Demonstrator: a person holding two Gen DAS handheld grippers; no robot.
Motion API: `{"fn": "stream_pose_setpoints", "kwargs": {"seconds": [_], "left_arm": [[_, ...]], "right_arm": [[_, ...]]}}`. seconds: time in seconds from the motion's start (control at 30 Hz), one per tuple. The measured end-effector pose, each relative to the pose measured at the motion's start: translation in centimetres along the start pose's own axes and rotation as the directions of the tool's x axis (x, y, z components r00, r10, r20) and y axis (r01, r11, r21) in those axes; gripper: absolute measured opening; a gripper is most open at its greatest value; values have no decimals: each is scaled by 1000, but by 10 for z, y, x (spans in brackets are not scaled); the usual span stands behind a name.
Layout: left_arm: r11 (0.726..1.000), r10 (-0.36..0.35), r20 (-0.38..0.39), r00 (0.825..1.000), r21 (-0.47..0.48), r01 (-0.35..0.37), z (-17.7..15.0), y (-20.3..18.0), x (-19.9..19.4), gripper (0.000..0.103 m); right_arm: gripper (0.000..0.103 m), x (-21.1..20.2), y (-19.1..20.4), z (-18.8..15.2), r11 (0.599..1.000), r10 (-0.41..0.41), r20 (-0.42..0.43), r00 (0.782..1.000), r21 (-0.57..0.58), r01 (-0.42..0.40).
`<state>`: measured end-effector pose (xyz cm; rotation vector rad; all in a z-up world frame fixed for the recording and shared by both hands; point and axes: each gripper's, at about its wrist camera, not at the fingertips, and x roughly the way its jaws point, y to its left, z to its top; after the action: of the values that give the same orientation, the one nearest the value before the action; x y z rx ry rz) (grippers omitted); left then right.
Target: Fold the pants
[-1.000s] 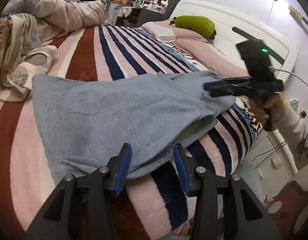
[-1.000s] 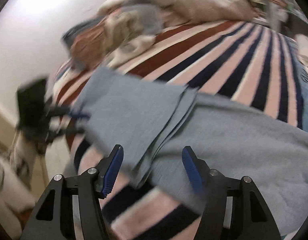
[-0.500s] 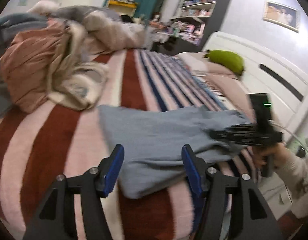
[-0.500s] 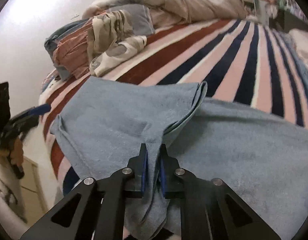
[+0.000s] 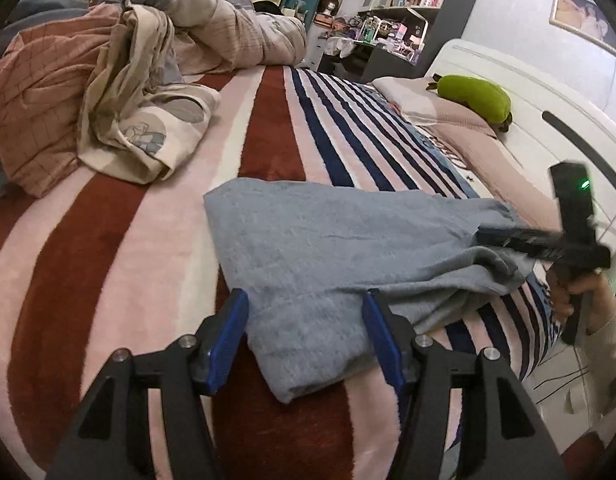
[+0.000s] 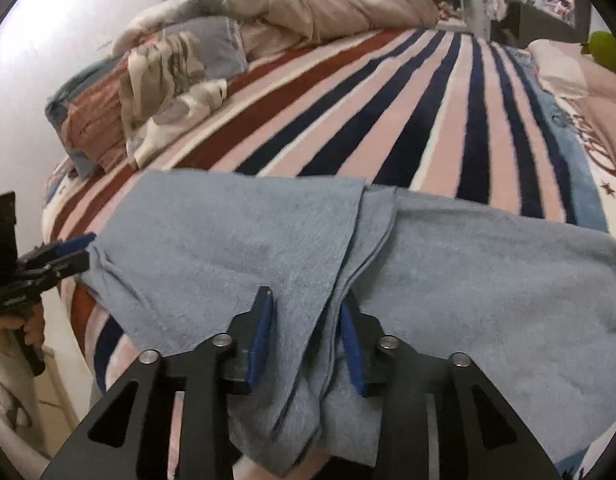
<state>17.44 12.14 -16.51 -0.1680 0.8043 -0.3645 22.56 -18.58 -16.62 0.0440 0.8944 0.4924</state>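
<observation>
The pants [image 5: 339, 248], of pale blue-grey fleece, are spread across the striped blanket [image 5: 120, 248] near the bed's edge. Their near edge is cut off behind both sets of black fingers, and in the right wrist view the fabric hangs down out of frame between the jaws. How many layers lie under the fold cannot be told; only several stacked edges are seen along the diagonal crease. The right wrist view is slightly blurred.

The left gripper [image 5: 306, 338] is seen with its jaws spread wide, a corner of the cloth lying between the blue pads without being pinched. From the other camera, its tips appear beside the far corner of the garment, though contact there is hard to judge. The right gripper [image 6: 306, 344] is held partly apart, with a bunched ridge of the pants running through the gap; the pads are not pressed together on it.

A folded-over flap is laid on the left half of the garment in the right wrist view. A heap of crumpled bedding [image 5: 108, 92] is piled well apart, and cluttered shelves [image 5: 395, 4] are visible behind, their contents too small to identify.
</observation>
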Motion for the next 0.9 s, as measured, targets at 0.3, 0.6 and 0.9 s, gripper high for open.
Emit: {"fn": "stream_pose_setpoints", "kwargs": {"seconds": [0.3,0.6,0.9], "left_arm": [[1000,-15,24,1000,4,15,7,-6,-5,55],[1000,25,-4,1000,-13,-25,3,-2,10,56],[998,57,-27,998,-24,-58,2,2,19,61]], "right_arm": [[75,-29,46,-10,961,135,-46,990,-238,-142],[30,-4,21,-15,983,55,-50,997,-171,-63],[15,3,3,-25,995,39,-47,998,-93,-43]]}}
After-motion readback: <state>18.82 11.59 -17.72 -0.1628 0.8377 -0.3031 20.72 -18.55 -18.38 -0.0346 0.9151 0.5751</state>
